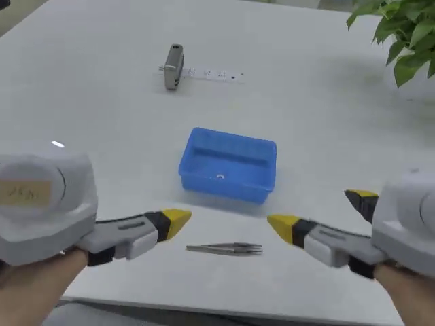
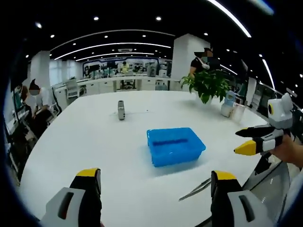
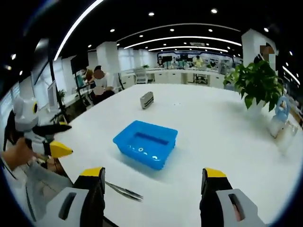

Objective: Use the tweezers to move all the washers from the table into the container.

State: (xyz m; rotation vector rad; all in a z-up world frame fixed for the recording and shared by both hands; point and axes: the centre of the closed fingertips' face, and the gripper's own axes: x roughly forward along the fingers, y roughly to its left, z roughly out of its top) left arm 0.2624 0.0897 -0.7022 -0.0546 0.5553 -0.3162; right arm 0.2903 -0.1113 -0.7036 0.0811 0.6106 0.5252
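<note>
Tweezers (image 1: pixel 224 248) untouched | left gripper (image 2: pixel 155 175) wide open, empty | right gripper (image 3: pixel 153 172) wide open, empty

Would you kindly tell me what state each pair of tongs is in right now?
Left tongs: open, holding nothing.
Right tongs: open, holding nothing.
The tweezers lie ungripped between them.

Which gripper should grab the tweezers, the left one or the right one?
Probably the right gripper, though only just. Both are open and near the tweezers, but in the right gripper view they reach nearly midway between its jaws; for the left gripper they sit off to one side.
</note>
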